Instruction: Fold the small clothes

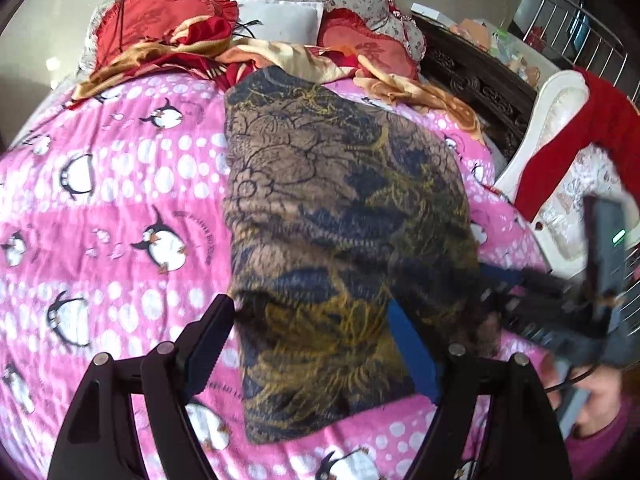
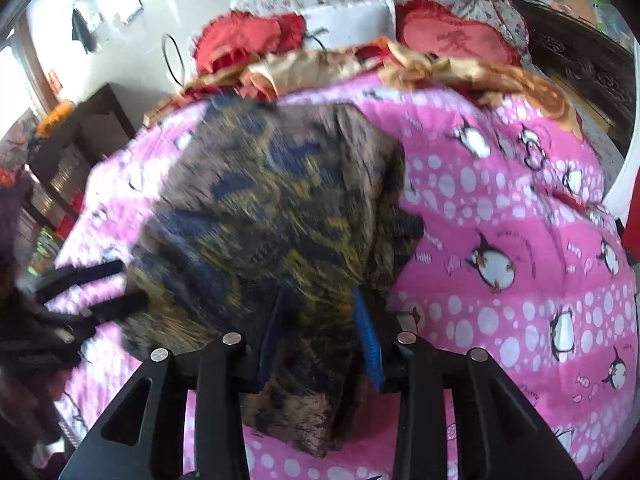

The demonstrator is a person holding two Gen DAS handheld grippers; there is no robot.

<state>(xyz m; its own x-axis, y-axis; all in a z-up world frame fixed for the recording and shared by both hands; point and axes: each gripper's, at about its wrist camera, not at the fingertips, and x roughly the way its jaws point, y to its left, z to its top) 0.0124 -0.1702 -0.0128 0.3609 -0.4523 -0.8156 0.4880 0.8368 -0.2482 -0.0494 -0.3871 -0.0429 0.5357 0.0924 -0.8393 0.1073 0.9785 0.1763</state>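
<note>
A brown, navy and mustard patterned garment lies folded lengthwise on the pink penguin blanket. My left gripper hovers open over its near end, its fingers wide on either side of the cloth and not touching it. My right gripper is at the garment's near right corner. A bunched flap of the cloth sits between its blue pads, which stand apart and do not clearly press it. In the left wrist view the right gripper is a dark blur by the garment's right edge.
Red pillows and a crumpled gold and red quilt are piled at the bed's far end. A white chair draped with red cloth and a dark carved cabinet stand on the right. A person's hand holds the right gripper.
</note>
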